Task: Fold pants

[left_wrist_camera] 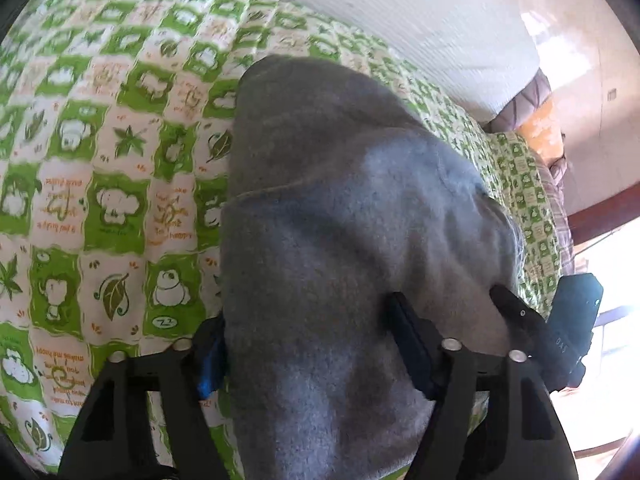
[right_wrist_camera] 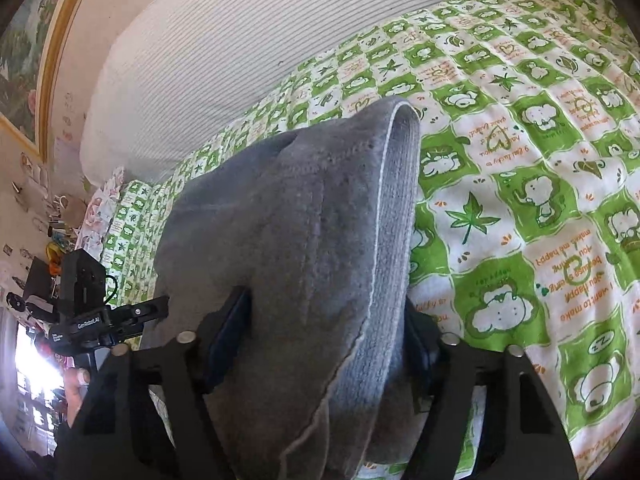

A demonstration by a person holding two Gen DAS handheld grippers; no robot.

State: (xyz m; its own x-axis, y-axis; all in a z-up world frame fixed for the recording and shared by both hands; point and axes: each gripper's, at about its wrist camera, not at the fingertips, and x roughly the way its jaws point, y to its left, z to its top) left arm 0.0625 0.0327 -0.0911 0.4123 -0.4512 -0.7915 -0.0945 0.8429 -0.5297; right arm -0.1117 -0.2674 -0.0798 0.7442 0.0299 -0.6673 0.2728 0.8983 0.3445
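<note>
Left wrist view: left gripper point(left_wrist_camera: 312, 344) clenched on grey pants point(left_wrist_camera: 332, 208), long axis stretching straight ahead over green checked bedspread point(left_wrist_camera: 100, 200). Right wrist view: right gripper point(right_wrist_camera: 328, 344) likewise clenched on pants point(right_wrist_camera: 296, 216), hemmed edge running forward; both equally near.

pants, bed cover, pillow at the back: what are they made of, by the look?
Pants: grey fleece-like knit, probably sweatpant cotton blend; fuzzy matte nap, stitched hem. Both tools are shut on them.
Bed cover: printed woven cotton, probably; flat matte surface, crisp green check print.
Pillow: white ribbed or corded fabric; fine parallel ridges. Fibre unclear.
</note>
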